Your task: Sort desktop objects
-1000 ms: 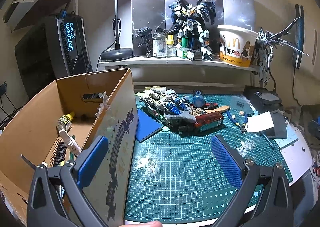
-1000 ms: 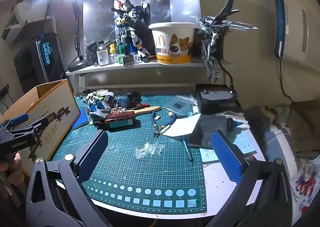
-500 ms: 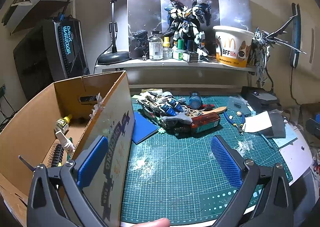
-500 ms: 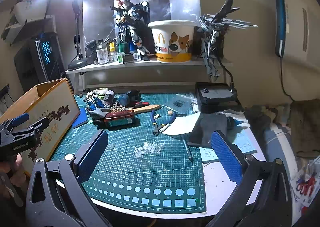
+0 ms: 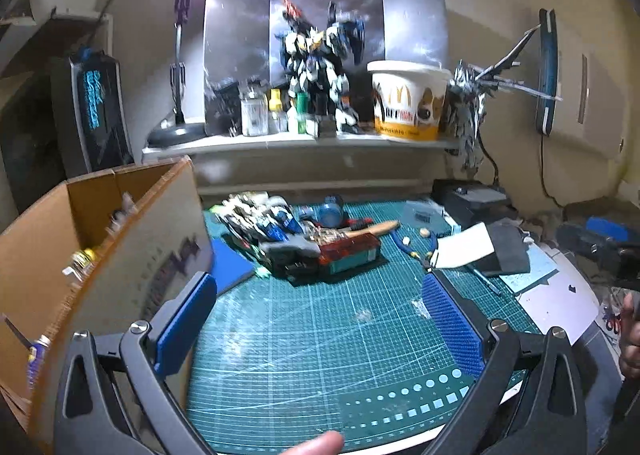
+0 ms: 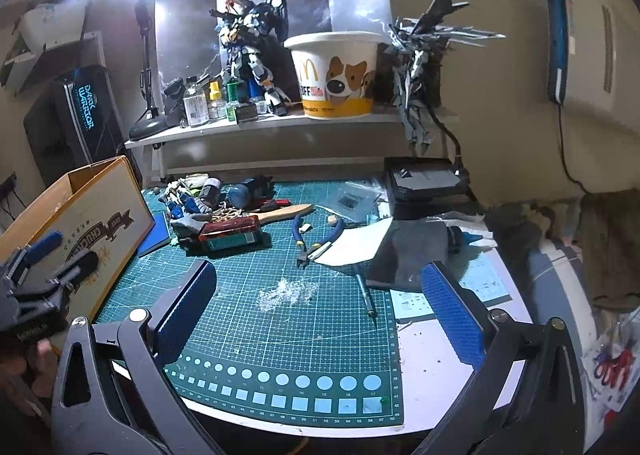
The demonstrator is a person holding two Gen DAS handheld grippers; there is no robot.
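Note:
An open cardboard box [image 5: 100, 235] stands at the left edge of the green cutting mat [image 5: 320, 335], with a yellow-capped glue bottle [image 5: 82, 259] inside. My left gripper [image 5: 318, 319] is open and empty, low over the mat beside the box's right wall. At the mat's back lies a pile of model parts with a red and green case [image 5: 348, 251], a wooden-handled brush [image 6: 284, 211] and blue pliers [image 6: 316, 239]. My right gripper [image 6: 318, 309] is open and empty over the mat's front. A thin hobby tool [image 6: 366, 291] lies near its right finger.
White paper [image 6: 356, 241] and a grey sheet [image 6: 408, 251] cover the mat's right side, with a black device [image 6: 424, 183] behind. White scraps [image 6: 284, 291] dot the mat. A shelf [image 6: 280, 123] carries a robot model, bottles and a bucket [image 6: 336, 75].
The left gripper has swung right and its view is blurred; the box sits farther left in frame and the right gripper shows at the right edge. The right gripper has barely moved.

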